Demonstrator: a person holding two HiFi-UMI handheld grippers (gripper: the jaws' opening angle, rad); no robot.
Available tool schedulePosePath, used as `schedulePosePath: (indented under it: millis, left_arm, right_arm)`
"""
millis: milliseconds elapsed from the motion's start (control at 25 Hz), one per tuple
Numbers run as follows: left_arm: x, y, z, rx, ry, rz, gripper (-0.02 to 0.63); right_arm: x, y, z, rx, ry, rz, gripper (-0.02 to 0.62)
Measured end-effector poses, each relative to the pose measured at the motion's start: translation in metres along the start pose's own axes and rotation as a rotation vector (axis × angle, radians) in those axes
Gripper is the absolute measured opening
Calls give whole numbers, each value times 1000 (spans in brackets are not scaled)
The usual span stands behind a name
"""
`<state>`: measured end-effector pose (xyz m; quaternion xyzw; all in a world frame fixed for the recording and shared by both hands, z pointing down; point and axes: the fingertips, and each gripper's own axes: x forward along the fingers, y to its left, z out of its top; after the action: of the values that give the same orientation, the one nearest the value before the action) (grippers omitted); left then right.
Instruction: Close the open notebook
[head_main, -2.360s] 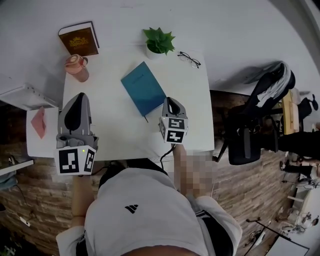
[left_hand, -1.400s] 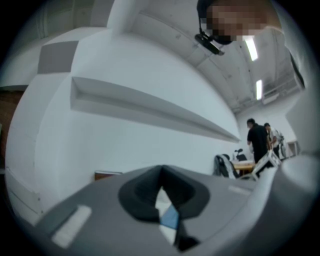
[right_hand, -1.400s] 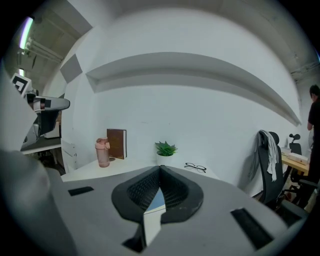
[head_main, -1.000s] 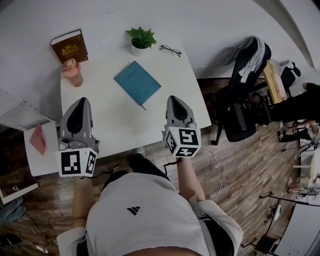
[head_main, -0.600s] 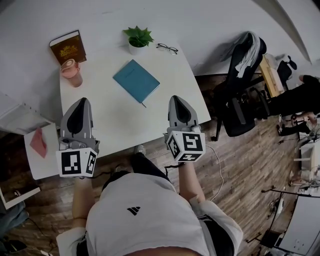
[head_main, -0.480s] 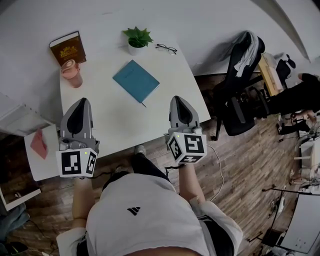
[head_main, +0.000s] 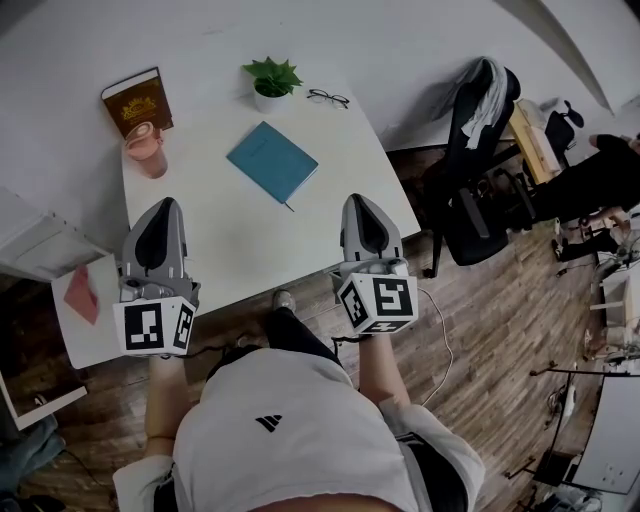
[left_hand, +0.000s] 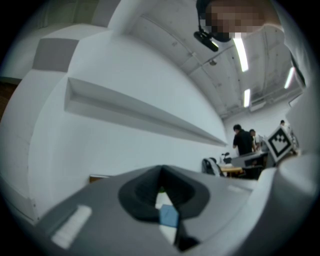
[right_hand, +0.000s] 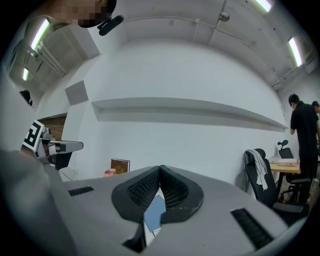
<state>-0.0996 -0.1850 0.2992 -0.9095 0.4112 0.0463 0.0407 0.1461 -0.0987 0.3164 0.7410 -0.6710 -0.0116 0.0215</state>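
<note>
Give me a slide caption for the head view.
Closed teal notebook on white table; left gripper and right gripper hover shut, empty, near its front edge.

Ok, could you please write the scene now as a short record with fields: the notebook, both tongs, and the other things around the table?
notebook: teal notebook, closed, lying flat on the white table
left tongs: left tongs shut, empty, over the table's near edge
right tongs: right tongs shut, empty, apart from the notebook
far side: brown book, pink cup, potted plant, glasses
task state: appears done
</note>
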Motion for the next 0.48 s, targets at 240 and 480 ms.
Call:
schedulePosePath:
  millis: [240, 480]
  left_arm:
    - [-8, -1, 4, 3, -6, -14, 9]
    - [-18, -2, 5, 4, -10, -20, 9]
  right_arm:
    - [-13, 10, 7, -10, -24, -4, -2]
    - [-24, 15, 9, -5, -32, -13, -2]
